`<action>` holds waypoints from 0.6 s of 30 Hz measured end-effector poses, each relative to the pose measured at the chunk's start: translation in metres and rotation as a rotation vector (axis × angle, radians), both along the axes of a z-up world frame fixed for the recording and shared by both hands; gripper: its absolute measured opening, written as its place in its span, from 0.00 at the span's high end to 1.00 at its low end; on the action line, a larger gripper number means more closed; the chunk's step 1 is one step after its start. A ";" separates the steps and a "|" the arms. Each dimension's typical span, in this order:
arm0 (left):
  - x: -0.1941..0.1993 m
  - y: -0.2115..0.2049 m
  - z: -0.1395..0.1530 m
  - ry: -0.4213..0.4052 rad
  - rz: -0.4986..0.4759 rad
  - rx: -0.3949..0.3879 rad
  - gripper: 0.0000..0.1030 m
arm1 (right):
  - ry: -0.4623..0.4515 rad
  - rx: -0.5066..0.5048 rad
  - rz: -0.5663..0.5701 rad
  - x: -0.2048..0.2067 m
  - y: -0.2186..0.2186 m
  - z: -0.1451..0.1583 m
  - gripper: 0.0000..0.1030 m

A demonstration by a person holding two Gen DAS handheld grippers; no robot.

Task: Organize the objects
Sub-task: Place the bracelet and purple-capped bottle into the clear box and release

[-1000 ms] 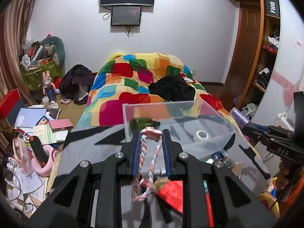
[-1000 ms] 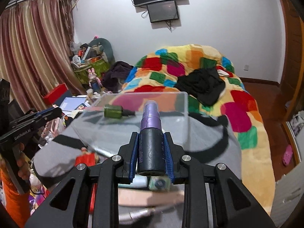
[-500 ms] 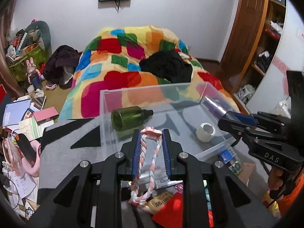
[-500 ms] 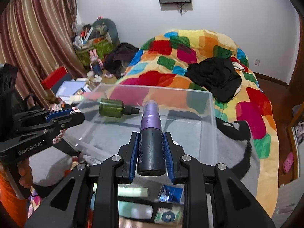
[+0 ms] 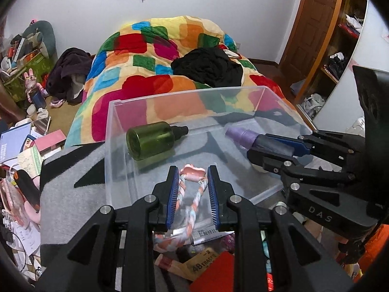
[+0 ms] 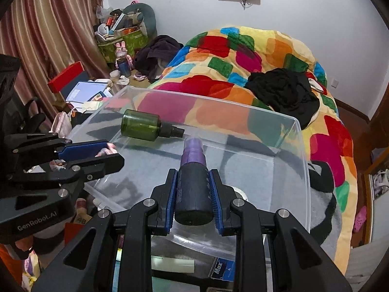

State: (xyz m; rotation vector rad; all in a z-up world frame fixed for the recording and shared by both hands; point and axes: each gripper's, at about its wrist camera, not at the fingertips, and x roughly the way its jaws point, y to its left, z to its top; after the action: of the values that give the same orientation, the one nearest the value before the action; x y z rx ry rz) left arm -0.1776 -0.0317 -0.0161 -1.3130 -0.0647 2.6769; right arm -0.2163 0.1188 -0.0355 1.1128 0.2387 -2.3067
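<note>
My left claw grips the braided rope toy; my right claw clamps the purple-capped bottle. Both hang over the clear bin: lower, release clear of the green bottle.

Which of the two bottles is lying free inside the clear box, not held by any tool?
The green bottle with the black nozzle, on its side in the clear box. The purple-capped dark bottle is clamped in the right tool.
</note>
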 end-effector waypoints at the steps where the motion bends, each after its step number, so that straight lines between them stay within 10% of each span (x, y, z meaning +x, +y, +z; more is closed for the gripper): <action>1: 0.000 0.001 0.001 0.000 0.000 0.001 0.75 | 0.000 -0.001 0.003 0.001 0.000 0.001 0.77; 7: 0.012 0.004 0.014 0.039 0.007 -0.001 0.48 | 0.049 0.029 0.012 0.015 0.000 0.010 0.74; 18: 0.065 0.014 0.042 0.170 0.045 -0.061 0.07 | 0.176 0.019 -0.038 0.060 0.033 0.035 0.35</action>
State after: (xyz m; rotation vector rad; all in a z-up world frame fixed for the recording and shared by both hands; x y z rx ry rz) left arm -0.1131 -0.0174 0.0262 -1.1074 0.0079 2.8379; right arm -0.1558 0.1518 -0.0006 0.9310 0.3094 -2.4429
